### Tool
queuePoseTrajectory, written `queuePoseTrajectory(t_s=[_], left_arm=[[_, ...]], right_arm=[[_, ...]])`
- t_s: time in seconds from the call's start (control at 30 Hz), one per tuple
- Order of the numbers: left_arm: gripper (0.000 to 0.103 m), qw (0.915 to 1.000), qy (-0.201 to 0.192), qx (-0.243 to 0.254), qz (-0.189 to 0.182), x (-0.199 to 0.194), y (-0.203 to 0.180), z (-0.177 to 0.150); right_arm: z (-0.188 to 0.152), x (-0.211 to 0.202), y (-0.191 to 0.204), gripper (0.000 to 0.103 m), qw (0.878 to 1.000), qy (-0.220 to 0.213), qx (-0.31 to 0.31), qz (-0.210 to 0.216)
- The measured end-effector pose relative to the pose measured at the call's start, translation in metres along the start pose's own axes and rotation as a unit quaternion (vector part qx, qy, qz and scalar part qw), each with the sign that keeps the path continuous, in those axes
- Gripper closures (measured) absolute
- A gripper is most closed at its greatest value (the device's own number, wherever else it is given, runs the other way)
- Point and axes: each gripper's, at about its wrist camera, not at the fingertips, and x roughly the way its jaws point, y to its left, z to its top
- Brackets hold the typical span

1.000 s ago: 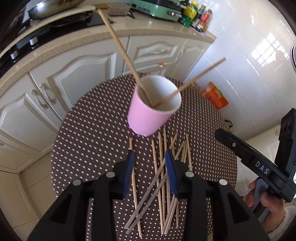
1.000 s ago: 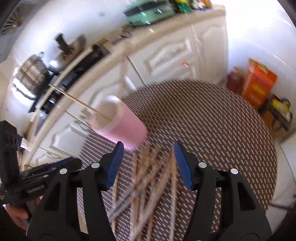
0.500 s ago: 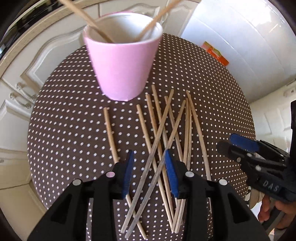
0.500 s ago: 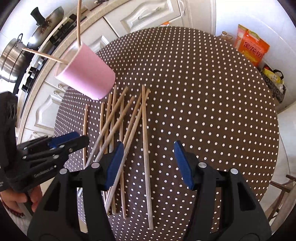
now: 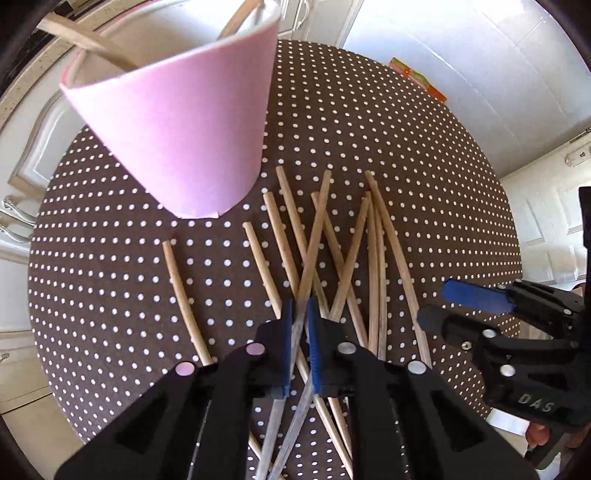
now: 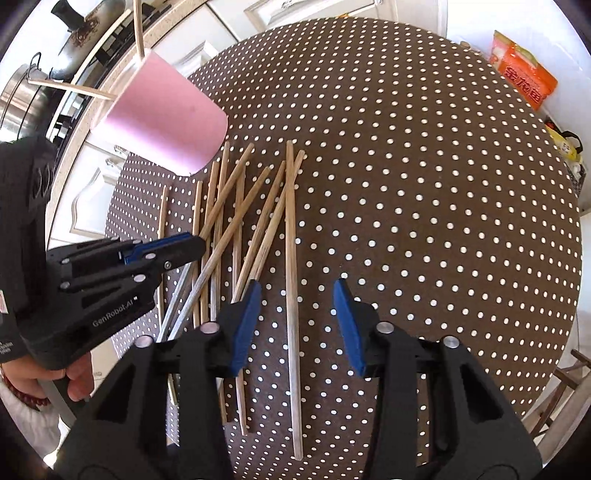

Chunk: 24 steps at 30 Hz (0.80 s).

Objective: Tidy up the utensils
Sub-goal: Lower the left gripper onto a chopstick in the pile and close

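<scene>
Left wrist view
Left gripper (image 5: 300, 314): its blue-padded jaws are drawn close together, clamped on 1 wooden chopstick with a greyish lower end (image 5: 312, 243); that stick runs up between the pads and crosses others in the pile.
Chopstick pile (image 5: 373, 266): loose wooden chopsticks lie fanned and crossed on the round brown table with white polka dots (image 5: 406, 147), directly ahead of the left gripper.
Single stick (image 5: 183, 295): 1 curved-looking chopstick lies apart at the left edge of the pile.
Pink tapered cup (image 5: 184, 125): stands on the table just beyond the pile's far tips, filling the upper left; at least 2 chopsticks (image 5: 85, 40) lean out of its rim.
Right gripper (image 5: 448, 306): seen at the right edge, over the table beside the pile, with a clear gap between its 2 tips.

Right wrist view
Right gripper (image 6: 297, 325): jaws spread wide, grasping nothing; 1 long pale chopstick (image 6: 291, 258) lies on the table in line with the gap, and whether the pads touch it cannot be told.
Left gripper (image 6: 192, 245): reaches in from the left with its tips over the pile; the grip itself is hard to read from this angle.
Pile (image 6: 229, 221): sits left of the long pale stick, its tips pointing toward the pink cup (image 6: 162, 125).
Cup: upper left near the table edge, 2 sticks (image 6: 138, 26) rising from it.
Background: white kitchen cabinets (image 6: 207, 55) behind the table, an orange packet (image 6: 524, 77) on the floor at upper right.
</scene>
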Motion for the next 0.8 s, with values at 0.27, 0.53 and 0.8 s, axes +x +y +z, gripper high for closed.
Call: queuePoseTrajectory(t_s=[0.27, 0.53, 0.8], left_arm=[[0.095, 0.9998, 0.006, 0.016, 0.008, 0.015, -0.011, 0.015], [0.097, 0.9999, -0.001, -0.006, -0.008, 0.013, -0.002, 0.006], [0.097, 0.9993, -0.018, -0.025, -0.021, -0.008, 0.010, -0.014]], right_arm=[[0.017, 0.018, 0.018, 0.069, 0.999, 0.020, -0.018, -0.031], [0.040, 0.040, 0.051, 0.080, 0.991, 0.060, -0.067, -0.096], [0.033, 0.065, 0.093, 0.089, 0.976, 0.071, -0.119, -0.169]])
